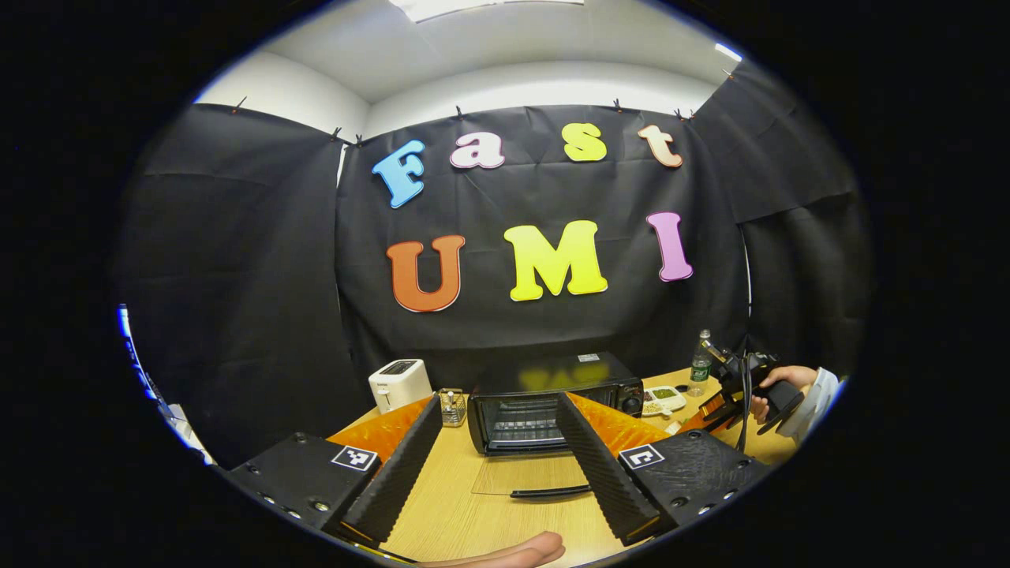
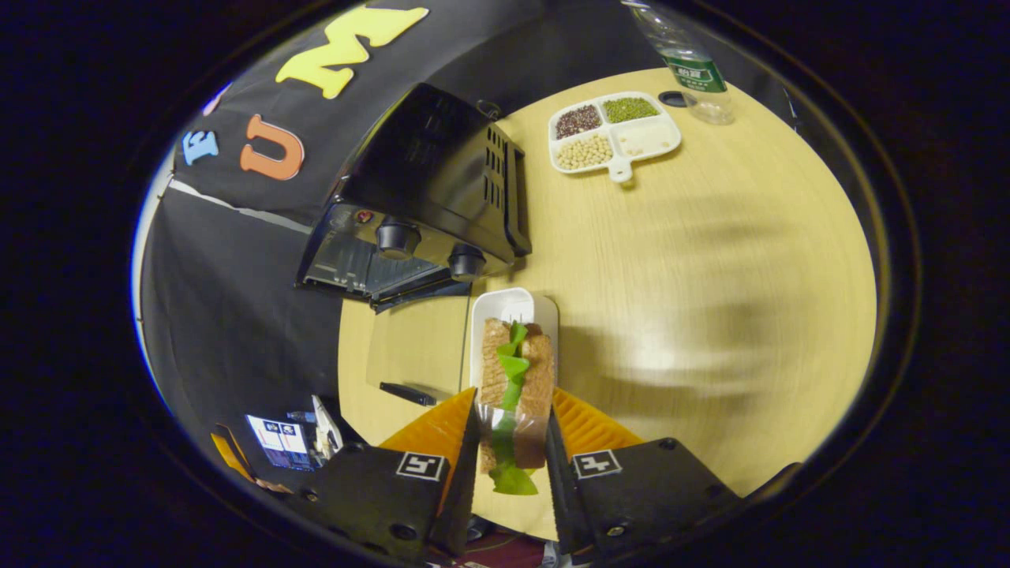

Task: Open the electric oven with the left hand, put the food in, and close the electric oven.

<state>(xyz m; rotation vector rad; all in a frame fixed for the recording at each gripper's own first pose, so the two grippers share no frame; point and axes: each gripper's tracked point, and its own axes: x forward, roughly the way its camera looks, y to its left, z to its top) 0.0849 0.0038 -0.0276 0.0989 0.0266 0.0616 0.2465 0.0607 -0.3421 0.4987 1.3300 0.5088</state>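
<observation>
The black electric oven (image 1: 552, 394) stands at the back of the wooden table (image 1: 473, 513). Its glass door (image 1: 536, 477) lies folded down flat, handle toward me, and the rack inside shows. My left gripper (image 1: 499, 404) is open, its fingers spread wide in front of the door with nothing between them. In the right gripper view, my right gripper (image 2: 511, 430) is shut on a sandwich (image 2: 517, 379) with lettuce. The sandwich sits over the near end of a white dish (image 2: 513, 304), beside the oven (image 2: 426, 189). The right gripper (image 1: 734, 394) is also seen at the far right, held by a hand.
A white toaster (image 1: 400, 384) and a small glass jar (image 1: 452, 406) stand left of the oven. A divided tray of beans (image 2: 614, 134) and a water bottle (image 2: 686, 67) sit beyond it on the right. A person's finger (image 1: 513, 552) shows at the table's near edge.
</observation>
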